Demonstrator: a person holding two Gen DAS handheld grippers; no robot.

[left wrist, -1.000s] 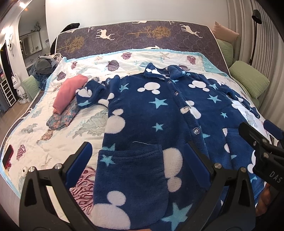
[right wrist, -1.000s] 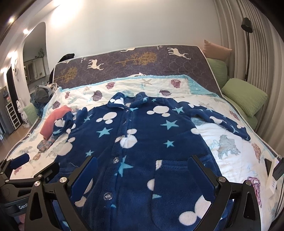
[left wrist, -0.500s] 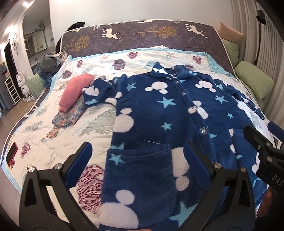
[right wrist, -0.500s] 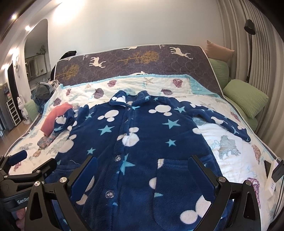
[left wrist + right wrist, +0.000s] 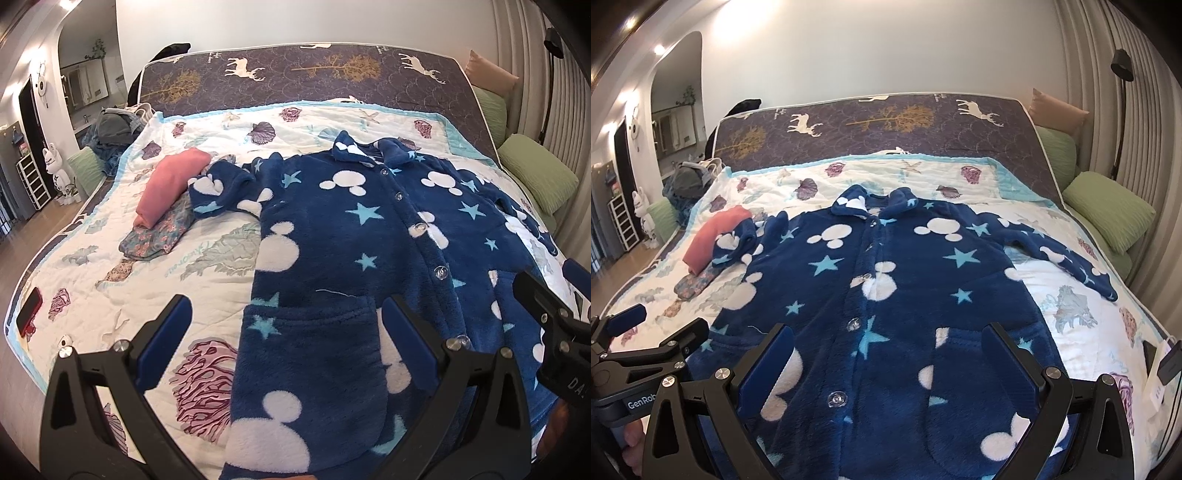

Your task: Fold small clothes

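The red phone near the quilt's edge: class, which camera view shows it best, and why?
The left wrist view. The red phone lies in plain sight at the left edge of the quilt, its whole length visible. The right wrist view does not show it: the left gripper fills that corner of the frame.

A navy fleece buttoned garment (image 5: 886,295) is patterned with white mouse heads and light-blue stars. Left of the garment, a plain pink folded cloth (image 5: 170,184) is seen on a floral blue-pink folded cloth (image 5: 155,240).
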